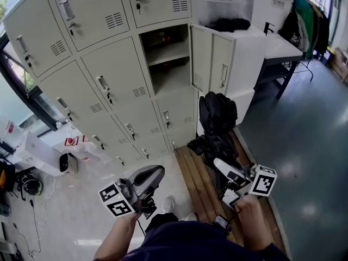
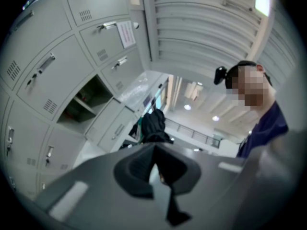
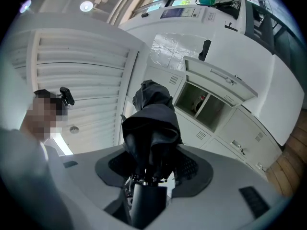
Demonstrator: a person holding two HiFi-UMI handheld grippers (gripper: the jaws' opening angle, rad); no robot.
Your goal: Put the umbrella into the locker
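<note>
The right claw [image 1: 222, 166] holds the umbrella [image 1: 217, 118] before the locker [image 1: 169, 54].

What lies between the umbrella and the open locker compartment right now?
Bare air: the right gripper view shows only closed locker fronts behind the gap between the umbrella and the open compartment; its door is swung clear.

The right gripper [image 3: 152, 170] has its jaws closed on the black handle [image 3: 148, 202] of a folded black umbrella [image 3: 152, 128], which stretches away from the camera, its loose fabric bunched just past the jaws. Beyond it stands a bank of pale lockers with one locker [image 3: 207, 104] open, its door [image 3: 220, 78] swung wide. Wooden flooring [image 3: 288, 169] shows at the lower right. A person's shoulder [image 3: 29, 152] fills the left edge.
</note>
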